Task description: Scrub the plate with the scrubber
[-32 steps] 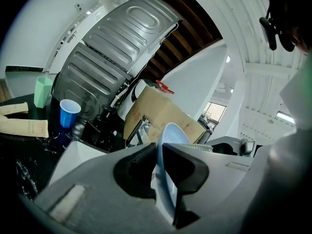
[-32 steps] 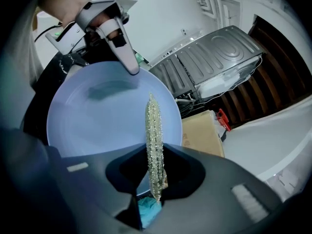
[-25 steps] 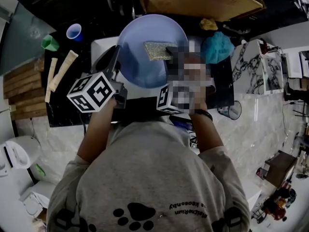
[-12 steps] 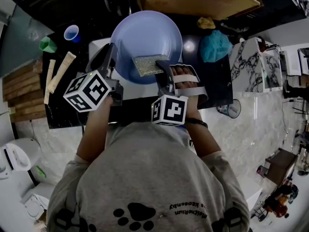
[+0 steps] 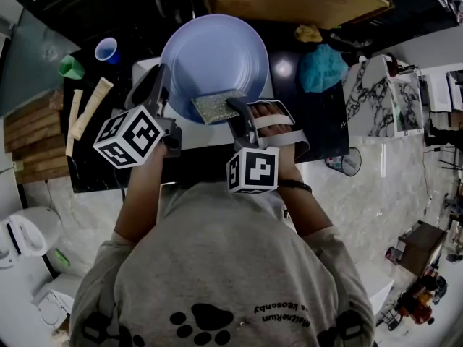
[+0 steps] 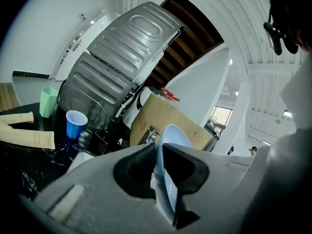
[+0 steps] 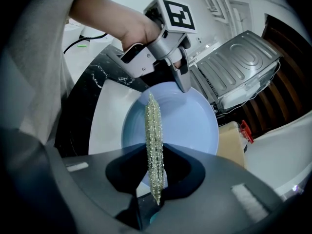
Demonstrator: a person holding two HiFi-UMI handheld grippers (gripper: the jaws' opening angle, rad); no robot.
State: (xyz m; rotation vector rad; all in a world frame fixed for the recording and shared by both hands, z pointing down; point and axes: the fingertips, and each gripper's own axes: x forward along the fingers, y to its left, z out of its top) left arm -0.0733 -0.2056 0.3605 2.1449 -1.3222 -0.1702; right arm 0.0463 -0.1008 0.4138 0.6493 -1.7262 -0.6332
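The left tool (image 6: pixel 161 165) is clamped on the rim of the pale blue plate (image 5: pixel 213 53): the thin edge runs up between its two dark pads, which press on either side of it. The plate stands ahead of both tools, over a white board (image 7: pixel 108 115) on the dark desk (image 5: pixel 94 161). The right tool (image 7: pixel 156 182) is clamped on the scrubber (image 7: pixel 153 130), a flat, glittery green-gold pad seen edge-on between its jaws. The scrubber reaches forward from that tool over the plate's near part, close to the rim. The left tool grips the rim to the left of the scrubber. Left of the left tool stand a blue cup (image 6: pixel 75 124) and a green cup (image 6: pixel 48 101). Beyond the plate lies a cardboard box (image 5: pixel 296 2), and right of the right tool is a teal cloth (image 5: pixel 325 69).
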